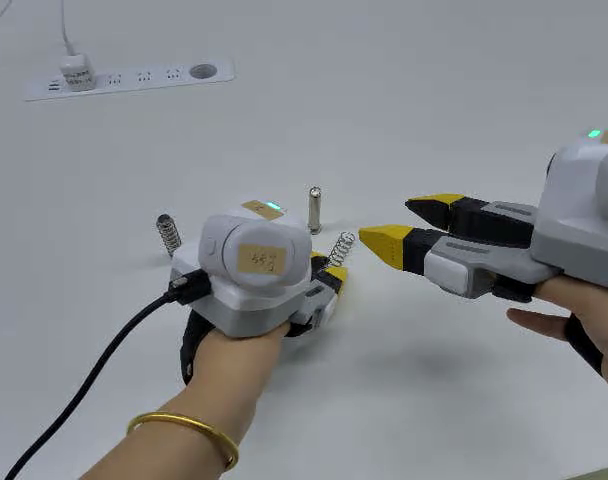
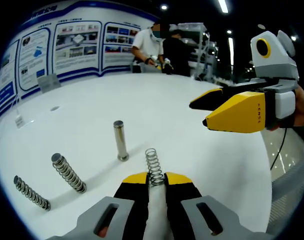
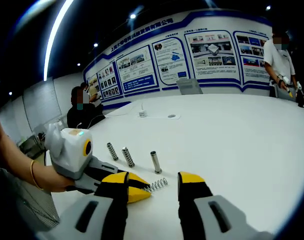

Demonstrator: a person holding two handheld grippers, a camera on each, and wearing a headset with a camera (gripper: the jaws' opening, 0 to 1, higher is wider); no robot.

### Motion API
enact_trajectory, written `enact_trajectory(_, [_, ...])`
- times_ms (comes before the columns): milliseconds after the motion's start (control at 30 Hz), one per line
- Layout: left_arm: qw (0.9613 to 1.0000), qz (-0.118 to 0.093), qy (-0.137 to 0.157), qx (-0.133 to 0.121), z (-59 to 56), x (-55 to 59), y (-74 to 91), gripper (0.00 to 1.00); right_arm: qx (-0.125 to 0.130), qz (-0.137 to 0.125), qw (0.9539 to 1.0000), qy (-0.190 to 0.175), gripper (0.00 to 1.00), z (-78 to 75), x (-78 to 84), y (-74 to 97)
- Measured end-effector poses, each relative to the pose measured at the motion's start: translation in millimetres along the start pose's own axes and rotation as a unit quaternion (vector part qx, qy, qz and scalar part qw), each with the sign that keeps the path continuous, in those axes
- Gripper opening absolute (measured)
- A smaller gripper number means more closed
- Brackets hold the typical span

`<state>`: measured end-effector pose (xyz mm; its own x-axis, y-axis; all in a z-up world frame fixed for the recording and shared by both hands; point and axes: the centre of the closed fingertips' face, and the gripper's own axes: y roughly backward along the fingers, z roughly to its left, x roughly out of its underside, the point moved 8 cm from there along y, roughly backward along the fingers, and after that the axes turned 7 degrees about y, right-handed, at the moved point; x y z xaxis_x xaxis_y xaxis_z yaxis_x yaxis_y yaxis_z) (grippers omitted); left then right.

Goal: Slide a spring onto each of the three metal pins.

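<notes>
L claw (image 2: 155, 179) clamped on loose spring (image 2: 151, 162) by its lower coils; free end pokes out fwd, tilted, off the worktop (image 1: 434, 100). R claw (image 1: 389, 222) spread wide, holding nothing, hovering just beside the spring's free end. Bare pin (image 2: 120, 141) upright on worktop, near the spring tip, a bit beyond it and to its L in left gripper view. Sprung pin (image 2: 68, 172) and second sprung pin (image 2: 29, 192) further L, each already wearing a coil. So probably 2 of 3 done, last spring in hand.

Step in hand, as judged: get spring's open end over bare pin's top.

- Swing L claw so spring axis lines up w/ pin axis, i.e. upright, not slanted as now.
- Bring open end directly above pin top before lowering; off-centre approach likely to catch a coil on the rim or knock pin over. Can't tell if pin is fixed or free-standing, so treat as tippable.
- Use R claw to steady: either pinch pin low down, or nudge spring's floppy end straight.
- Grip is low on spring, so upper coils will wobble; go slow.
- Release only once a few coils are seated, then let it drop or push down gently.
</notes>
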<state>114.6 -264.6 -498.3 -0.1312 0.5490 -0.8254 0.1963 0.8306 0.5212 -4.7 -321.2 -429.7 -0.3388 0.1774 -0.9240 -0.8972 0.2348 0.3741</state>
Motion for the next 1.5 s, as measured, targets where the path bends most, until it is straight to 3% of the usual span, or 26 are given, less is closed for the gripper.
enact_trajectory(300, [0.9998, 0.003, 0.015, 0.01, 0.1, 0.1, 2.2, 0.11, 0.0, 0.007, 0.9999, -0.011, 0.4, -0.6, 3.2, -0.4])
enact_trajectory(533, [0.9994, -0.013, 0.022, 0.024, -3.1, -8.0, 10.2, 0.1, 0.004, -0.002, 0.9997, -0.026, 0.4, -3.5, -2.0, 0.5])
enact_trajectory(700, [0.9976, -0.04, 0.041, 0.038, -4.3, -17.8, 20.3, 0.1, -0.001, -0.004, 0.9992, -0.041, 0.4, -3.3, -5.1, 0.4])
enact_trajectory(900, [0.9912, -0.086, 0.077, 0.064, -3.7, -27.5, 37.4, 0.1, -0.007, -0.012, 0.9979, -0.063, 0.39, -2.3, -9.9, -0.5])
enact_trajectory(1167, [0.9876, -0.114, 0.07, 0.083, -4.3, -28.8, 54.4, 0.1, -0.028, -0.023, 0.9945, -0.098, 0.33, 3.3, -16.8, -3.5])
enact_trajectory(1367, [0.985, -0.133, 0.063, 0.091, -8.8, -28.0, 64.0, 0.1, -0.05, -0.023, 0.9896, -0.133, 0.32, 10.0, -17.6, -6.8])
enact_trajectory(1500, [0.9807, -0.151, 0.076, 0.097, -8.8, -28.0, 67.8, 0.1, -0.071, -0.02, 0.9843, -0.16, 0.29, 15.1, -16.7, -8.3])
